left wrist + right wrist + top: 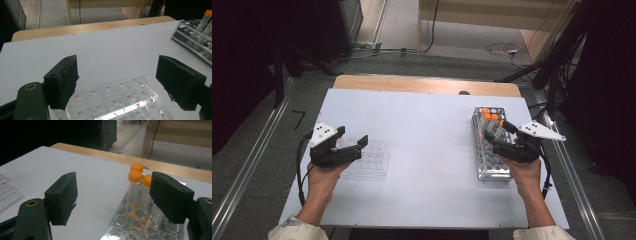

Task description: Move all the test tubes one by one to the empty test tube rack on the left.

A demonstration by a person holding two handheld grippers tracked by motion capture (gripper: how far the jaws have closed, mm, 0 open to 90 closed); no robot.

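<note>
**A:** Where do the two grippers stand?

**B:** In the high view the left gripper (357, 145) hangs over the near-left part of the white table (427, 150), just above the left edge of a clear well plate (372, 159). The right gripper (494, 135) is on the far side of the table, over the near half of a metal tube rack (488, 165).

**A:** Are the jaws spread or pinching something?

**B:** Spread, both pairs. In the left gripper view the black pads (66, 82) stand wide apart with bare table between them; the well plate (117, 102), with its red-lettered wells, lies flat below them, untouched. In the right gripper view the pads (63, 197) are equally wide, with nothing pressed between them.

**A:** And the tubes?

**B:** Three orange-capped tubes (135, 183) stand upright in the far end of the rack (140, 222), clustered together. They sit ahead of the right gripper's jaws, nearer the right-hand pad, and no pad touches them. The holes nearer the gripper hold no tubes.

**A:** How do the plate and rack lie?

**B:** Well apart, at opposite sides of the table.
</note>
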